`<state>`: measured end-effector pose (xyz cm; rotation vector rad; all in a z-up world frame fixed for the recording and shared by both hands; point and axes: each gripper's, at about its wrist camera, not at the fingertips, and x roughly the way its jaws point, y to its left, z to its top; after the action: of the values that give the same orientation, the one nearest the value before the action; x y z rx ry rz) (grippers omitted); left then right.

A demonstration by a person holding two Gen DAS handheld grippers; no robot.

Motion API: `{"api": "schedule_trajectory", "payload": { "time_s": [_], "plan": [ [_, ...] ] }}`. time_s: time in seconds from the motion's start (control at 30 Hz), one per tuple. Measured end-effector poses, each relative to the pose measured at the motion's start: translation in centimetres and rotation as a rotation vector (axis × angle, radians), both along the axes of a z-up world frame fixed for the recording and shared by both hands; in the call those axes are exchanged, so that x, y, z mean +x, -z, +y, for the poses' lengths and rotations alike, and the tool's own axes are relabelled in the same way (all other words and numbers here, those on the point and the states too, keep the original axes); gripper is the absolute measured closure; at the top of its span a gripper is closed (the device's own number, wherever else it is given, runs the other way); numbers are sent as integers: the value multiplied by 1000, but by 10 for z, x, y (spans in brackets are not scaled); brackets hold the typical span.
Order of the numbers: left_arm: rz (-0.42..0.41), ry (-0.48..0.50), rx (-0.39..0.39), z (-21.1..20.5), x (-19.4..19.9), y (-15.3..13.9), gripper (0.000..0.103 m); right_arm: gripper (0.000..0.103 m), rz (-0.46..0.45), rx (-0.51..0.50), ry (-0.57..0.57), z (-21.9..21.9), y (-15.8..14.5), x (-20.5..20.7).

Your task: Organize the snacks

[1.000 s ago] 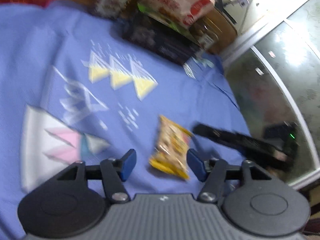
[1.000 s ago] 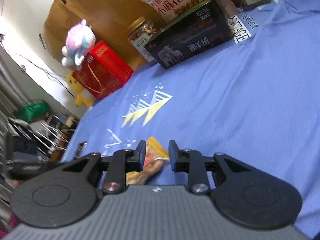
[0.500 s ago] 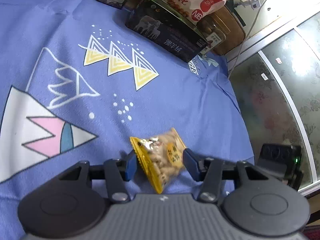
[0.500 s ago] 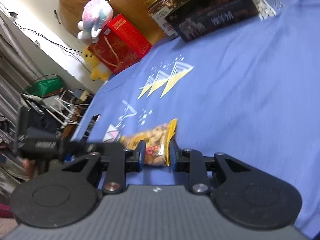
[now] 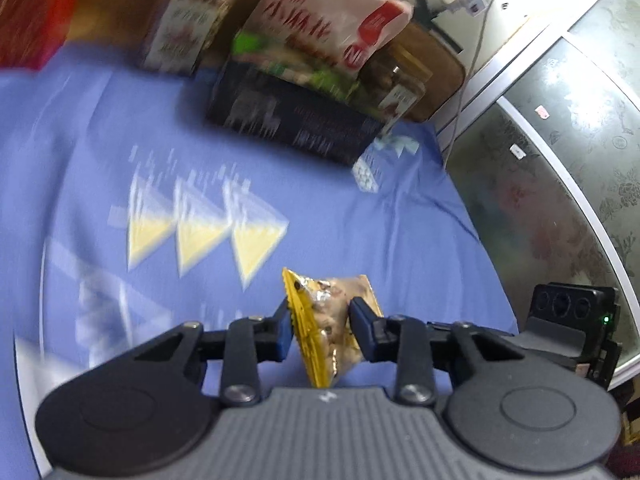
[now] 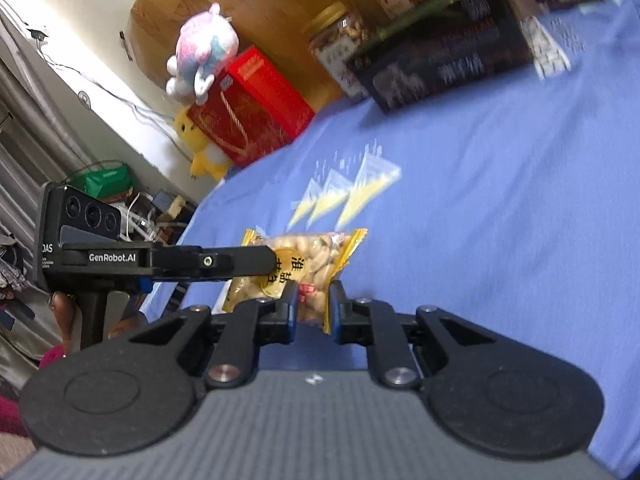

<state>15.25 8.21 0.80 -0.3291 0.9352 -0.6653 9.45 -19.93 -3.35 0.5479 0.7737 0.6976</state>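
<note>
between both grippers, a crinkled yellow-edged clear nut packet (image 6: 308,264).

Motion blur smears box (image 5: 288,120), jar (image 5: 184,28) and bag (image 5: 320,12) beyond left tool (image 5: 320,328); labels unreadable, bag top cropped.
</note>
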Motion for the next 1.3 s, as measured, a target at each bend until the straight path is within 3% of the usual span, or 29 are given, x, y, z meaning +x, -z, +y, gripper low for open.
{"api": "schedule_trajectory", "payload": {
  "time_s": [0.33, 0.47, 0.67, 0.7, 0.8, 0.93, 1.1, 1.23, 1.3],
  "plan": [
    [-157, 4, 21, -45, 146, -61, 72, 84, -170, -73, 129, -21, -53, 124],
    [-163, -40, 52, -61, 204, -54, 70, 84, -172, -112, 165, -20, -51, 184],
    [-136, -113, 169, -73, 249, -20, 60, 80, -220, -293, 202, -3, -29, 219],
    [-145, -123, 179, -74, 249, -18, 59, 78, -245, -321, 220, -1, -29, 217],
    [-184, -161, 207, -73, 242, -21, 55, 61, -322, -343, 294, -6, -35, 205],
    [-264, -233, 250, -66, 218, -42, 55, 61, -351, -312, 324, -14, -49, 178],
    [-371, -293, 346, -64, 160, -65, 44, 61, -354, -263, 348, -9, -57, 130],
    [-366, -292, 391, -63, 102, -52, 40, 60, -332, -246, 376, 1, -48, 78],
    [-344, -285, 408, -62, 78, -39, 31, 60, -301, -238, 396, 5, -40, 55]
  ]
}}
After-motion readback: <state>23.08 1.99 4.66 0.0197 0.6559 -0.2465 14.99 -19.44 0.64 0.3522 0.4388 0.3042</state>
